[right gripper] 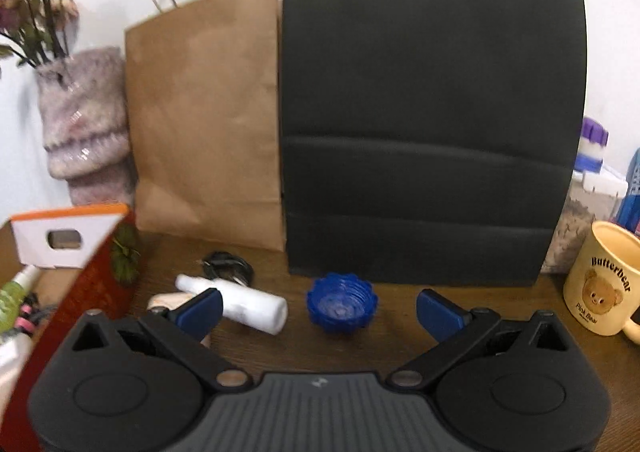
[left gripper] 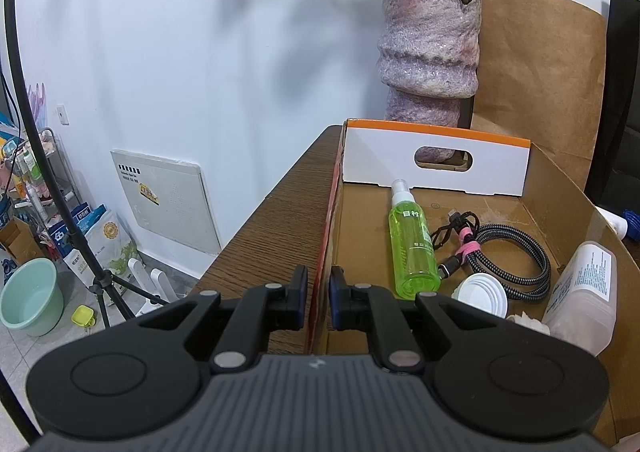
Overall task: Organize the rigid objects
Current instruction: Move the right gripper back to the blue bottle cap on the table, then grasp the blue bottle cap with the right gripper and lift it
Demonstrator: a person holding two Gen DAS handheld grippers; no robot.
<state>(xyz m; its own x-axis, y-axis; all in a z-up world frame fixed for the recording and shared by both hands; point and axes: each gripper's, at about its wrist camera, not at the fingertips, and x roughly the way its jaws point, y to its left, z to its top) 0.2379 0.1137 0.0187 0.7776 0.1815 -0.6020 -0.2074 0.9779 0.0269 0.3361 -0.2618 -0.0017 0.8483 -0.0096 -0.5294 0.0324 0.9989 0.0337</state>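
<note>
My left gripper (left gripper: 319,292) is shut on the red-edged left wall of the cardboard box (left gripper: 436,163). Inside the box lie a green spray bottle (left gripper: 412,248), a braided cable (left gripper: 508,252), a white lid (left gripper: 484,294) and a clear labelled bottle (left gripper: 584,292). My right gripper (right gripper: 320,312) is open just above the wooden table. A blue ridged cap (right gripper: 342,306) sits on the table just beyond the gap between its fingers, untouched. A white bottle (right gripper: 240,302) lies on its side by the left finger, with a small black cable (right gripper: 228,266) behind it. The box's red wall (right gripper: 92,292) is at the left.
A brown paper bag (right gripper: 208,123), a black bag (right gripper: 432,111) and a purple vase (right gripper: 84,123) stand along the back. A cream bear mug (right gripper: 604,280) sits at the right. The table's left edge (left gripper: 272,211) drops to a floor with a tripod and a basin.
</note>
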